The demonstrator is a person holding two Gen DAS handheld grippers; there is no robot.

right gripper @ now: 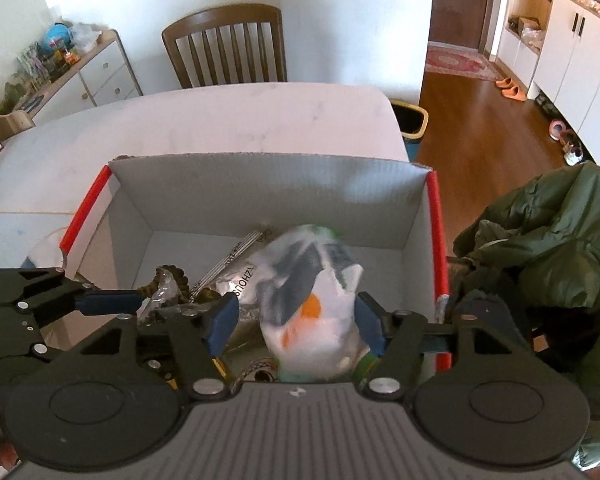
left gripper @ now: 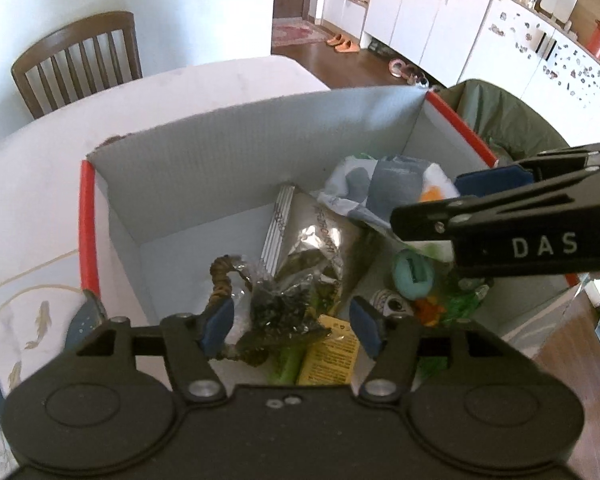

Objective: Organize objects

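A cardboard box with white walls and red edges stands on the table. Inside it lie a silver foil pouch, a clear bag of dark dried bits, a yellow packet, a teal round object and a brown braided piece. My left gripper hangs open over the box's near side, with nothing between its pads. My right gripper is open over the box's right part. A white, grey and orange packet sits blurred between its fingers, loose on the left side. From the left wrist, the right gripper reaches in from the right by that packet.
The box sits on a pale marble-look table with a wooden chair behind it. A green jacket is bunched right of the box. A yellow-rimmed bin stands past the table's far right corner. White cabinets line the wood floor.
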